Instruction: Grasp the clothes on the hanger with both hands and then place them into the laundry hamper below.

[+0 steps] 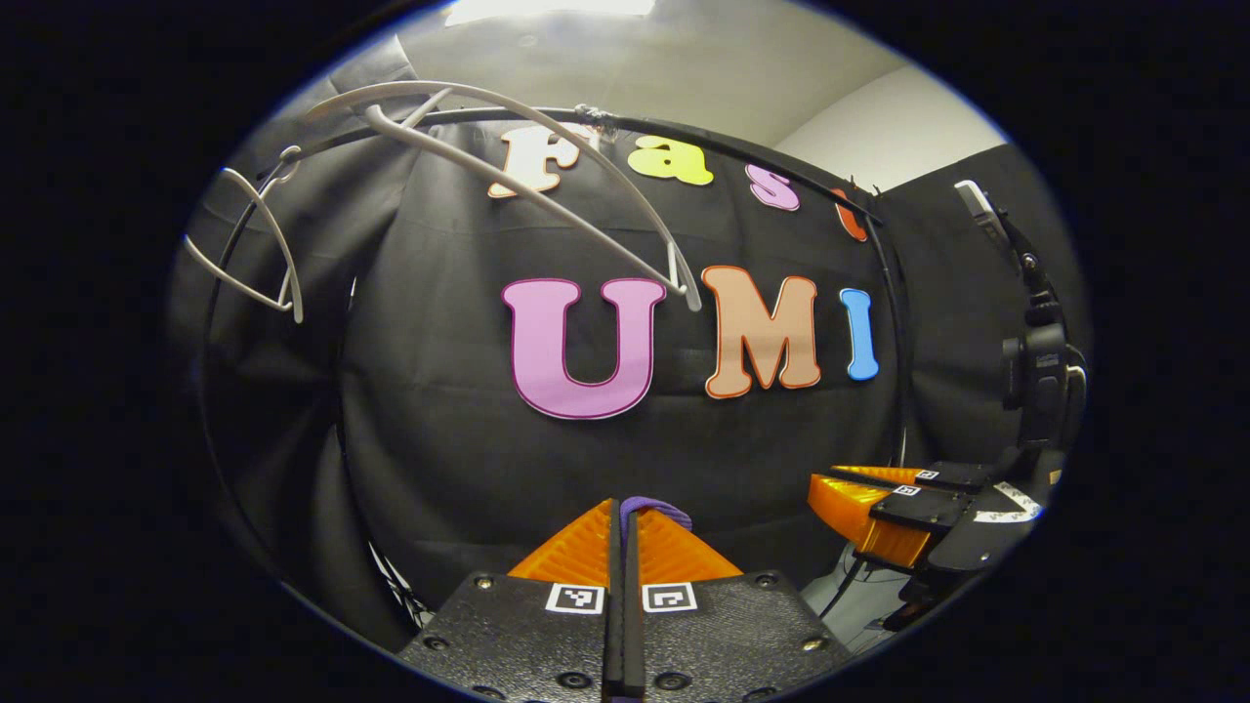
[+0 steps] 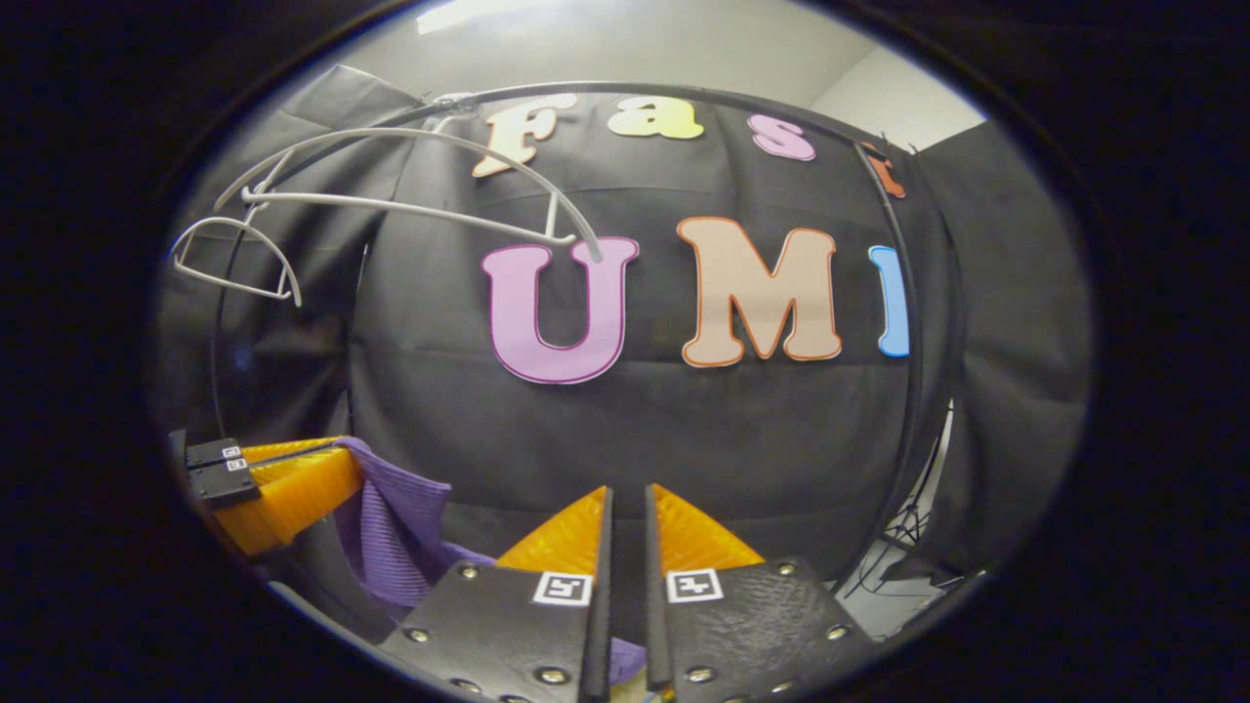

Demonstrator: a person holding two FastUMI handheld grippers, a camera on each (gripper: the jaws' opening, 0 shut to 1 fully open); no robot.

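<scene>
While both grippers pinch the purple garment (image 2: 391, 527), the hangers (image 1: 508, 166) hang bare above.
Left gripper (image 1: 625, 527) jaws pressed on cloth; right gripper (image 2: 625, 517) jaws narrowly parted around it. Best lower together, releasing only over the hamper.

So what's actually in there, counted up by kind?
Hangers: 2, one large and one small, both bare on the rail
Purple garment: 1
Tongs: 2, left and right
Rail: 1
Total: 6

The garment is off the hangers; the left tongs pinch it.
</scene>
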